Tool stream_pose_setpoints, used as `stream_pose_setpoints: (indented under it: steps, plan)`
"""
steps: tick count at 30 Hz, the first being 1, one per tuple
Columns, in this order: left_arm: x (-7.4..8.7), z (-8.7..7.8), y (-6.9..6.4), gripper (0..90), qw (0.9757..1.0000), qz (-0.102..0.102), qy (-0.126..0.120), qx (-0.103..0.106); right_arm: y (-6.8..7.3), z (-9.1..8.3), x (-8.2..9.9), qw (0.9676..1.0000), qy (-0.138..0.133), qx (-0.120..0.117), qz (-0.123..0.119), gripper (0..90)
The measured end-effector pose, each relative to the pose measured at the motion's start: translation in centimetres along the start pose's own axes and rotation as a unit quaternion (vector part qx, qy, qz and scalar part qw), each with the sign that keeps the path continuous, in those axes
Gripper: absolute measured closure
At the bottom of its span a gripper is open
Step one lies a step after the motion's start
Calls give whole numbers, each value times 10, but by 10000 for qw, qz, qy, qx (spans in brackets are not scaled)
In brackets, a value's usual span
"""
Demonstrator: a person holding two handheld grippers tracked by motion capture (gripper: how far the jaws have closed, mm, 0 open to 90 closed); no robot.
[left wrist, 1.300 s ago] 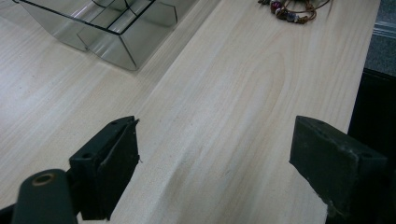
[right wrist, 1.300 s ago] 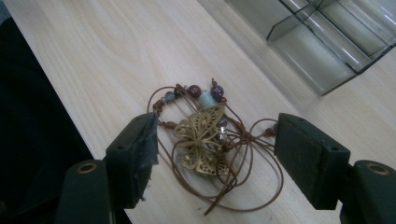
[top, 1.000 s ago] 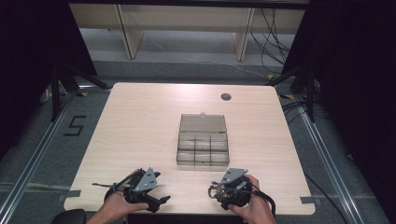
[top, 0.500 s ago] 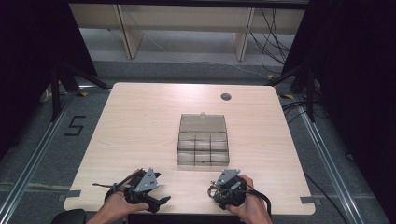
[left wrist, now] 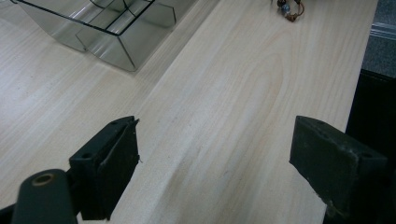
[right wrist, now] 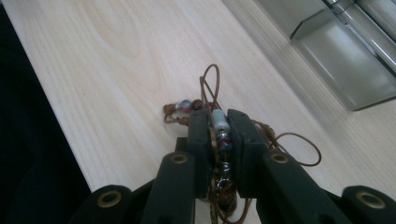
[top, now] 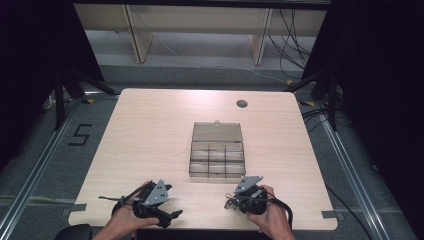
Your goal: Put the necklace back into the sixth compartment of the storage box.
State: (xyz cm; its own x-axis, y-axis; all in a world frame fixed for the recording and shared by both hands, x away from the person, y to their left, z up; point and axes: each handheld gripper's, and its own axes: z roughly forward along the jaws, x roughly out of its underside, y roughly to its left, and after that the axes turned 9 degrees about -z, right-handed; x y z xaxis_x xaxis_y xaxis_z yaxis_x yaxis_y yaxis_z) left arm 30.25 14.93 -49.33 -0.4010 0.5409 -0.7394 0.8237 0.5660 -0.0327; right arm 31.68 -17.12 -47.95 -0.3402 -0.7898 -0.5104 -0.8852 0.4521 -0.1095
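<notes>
Brown-corded bracelet point(right wrist: 219, 128) with blue, red beads; pale woodgrain table point(top: 150, 130).

1. Beaded bracelet point(right wrist: 219, 128): brown cord, mixed beads (pale, blue, red), pinched between my right gripper's point(right wrist: 218, 122) jaws. Cord loops spill out ahead and to the side, just over the table near its front edge.
2. Clear plastic compartment box point(top: 217, 159): mid-table, lid point(top: 217, 132) flipped open flat behind it. Grid of small cells; can't tell if anything's inside.
</notes>
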Motion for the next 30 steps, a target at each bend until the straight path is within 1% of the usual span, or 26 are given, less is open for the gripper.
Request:
stream_pose_setpoints:
  steps: [1, 2, 3, 5, 6, 7, 8, 9, 11, 12, 13, 15, 16, 18, 19, 20, 21, 22, 23, 24, 25, 26, 27, 28, 29, 30]
  plan:
    - [0, 1, -1, 151, 10000, 11, -45, 20, -2, -1, 0, 10000, 0, -5, -69, 806]
    - [1, 1, -2, 151, 10000, -23, -21, 44, -3, -1, -1, 10000, 37, 17, -74, 807]
    - [0, 1, -2, 151, 10000, 2, -22, 14, -4, -1, -1, 9999, 86, 36, -125, 807]
    - [0, 1, -2, 151, 10000, 0, -20, 34, -6, -2, -2, 9998, 88, 75, -151, 808]
    - [0, 1, 0, 151, 10000, 31, 41, 1, -7, -4, -4, 9999, 71, 15, -118, 808]
    - [0, 1, 0, 151, 10000, -12, 1, 46, -7, -6, -6, 9999, 73, 19, -127, 808]
    - [0, 1, 0, 151, 10000, -37, -37, 34, -8, -9, -8, 9999, 72, 78, -95, 809]
    - [0, 1, 0, 151, 10000, -50, -42, -3, -11, -10, -10, 9998, 18, 21, -199, 808]
    - [0, 0, 1, 150, 10000, -2, -11, -54, -13, -16, -14, 9997, 79, 149, -176, 809]
    - [0, 0, 0, 151, 10000, -56, -54, -26, -14, -17, -17, 9997, 60, 147, -160, 809]
    - [0, 0, 0, 151, 10000, -30, -36, -2, -15, -20, -19, 9998, 78, 93, -140, 809]
    - [0, 1, 0, 150, 10000, -48, -7, 27, -20, -24, -23, 9996, 55, 188, -207, 809]
    - [0, 2, 0, 151, 10000, -49, -1, 51, -20, -26, -25, 9998, 41, 114, -164, 809]
    - [0, 2, 0, 151, 10000, -41, -14, 42, -23, -31, -30, 9997, 51, 164, -195, 809]
    - [0, 1, -1, 151, 10000, -27, -10, -23, -23, -33, -32, 9998, 66, 104, -143, 809]
    - [0, 1, -1, 151, 10000, -23, -18, 39, -26, -34, -34, 9995, -28, 108, -301, 809]
    - [0, 1, -1, 151, 10000, -23, -18, 39, -26, -34, -34, 9995, -28, 108, -301, 809]
    - [0, 2, 0, 151, 10000, -22, -5, -14, -28, -42, -38, 9994, 88, 174, -270, 809]
    - [0, 2, 0, 151, 10000, -22, -5, -14, -28, -42, -38, 9994, 88, 174, -270, 809]
    - [0, 2, 0, 151, 10000, -9, 17, -53, -30, -44, -42, 9995, -53, 139, -280, 809]
    - [1, 1, 0, 151, 10000, -9, 9, -69, -30, -46, -44, 9997, -41, 121, -208, 809]
    - [1, 1, 0, 151, 10000, -19, -18, 0, -31, -49, -45, 9995, -11, 163, -279, 809]
    - [1, 1, 0, 151, 10000, 9, 30, -41, -34, -52, -49, 9993, -25, 205, -311, 809]
    - [1, 1, 0, 151, 10000, -34, -1, 3, -34, -52, -51, 9995, -73, 129, -274, 809]
    - [1, 1, 0, 151, 10000, -22, -7, -24, -36, -53, -52, 9991, -136, 90, -385, 809]
    - [1, 1, -1, 151, 10000, -27, -6, -21, -36, -54, -54, 9995, -111, 119, -280, 809]
